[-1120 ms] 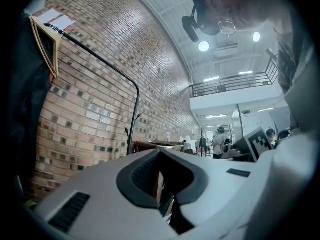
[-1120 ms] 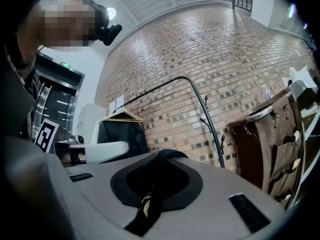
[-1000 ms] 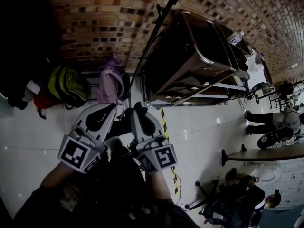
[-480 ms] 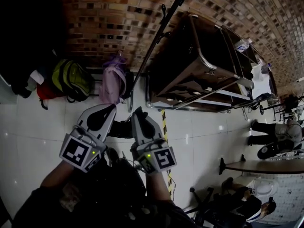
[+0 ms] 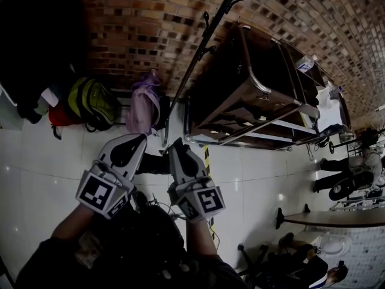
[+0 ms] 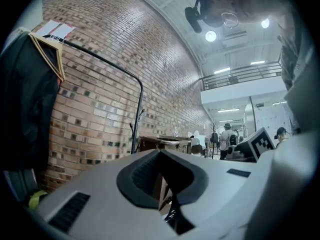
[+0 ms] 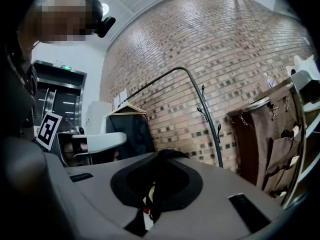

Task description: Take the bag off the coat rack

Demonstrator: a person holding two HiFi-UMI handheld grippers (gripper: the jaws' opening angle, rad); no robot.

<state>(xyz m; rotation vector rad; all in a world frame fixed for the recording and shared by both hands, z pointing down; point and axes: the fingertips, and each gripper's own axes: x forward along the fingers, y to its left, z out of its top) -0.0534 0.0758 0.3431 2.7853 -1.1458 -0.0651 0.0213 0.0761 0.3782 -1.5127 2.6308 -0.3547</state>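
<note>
By the brick wall (image 5: 132, 17): coat rack (image 5: 194, 65), no bag seen on its hooks.
Bag: probably the dark bulk (image 5: 150, 227) under both grippers, not certain.
Left gripper (image 6: 161, 156): jaws pressed together.
Right gripper (image 7: 162, 156): jaws pressed together, dark band across the tips.
Risk: a thin pinch slips and the bag drops.

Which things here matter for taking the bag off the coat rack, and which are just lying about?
Job: coat rack; dark bag, strap seemingly pinched by the shut right gripper.
Lying about: green backpack; lilac backpack; red bag; brown cart.
</note>
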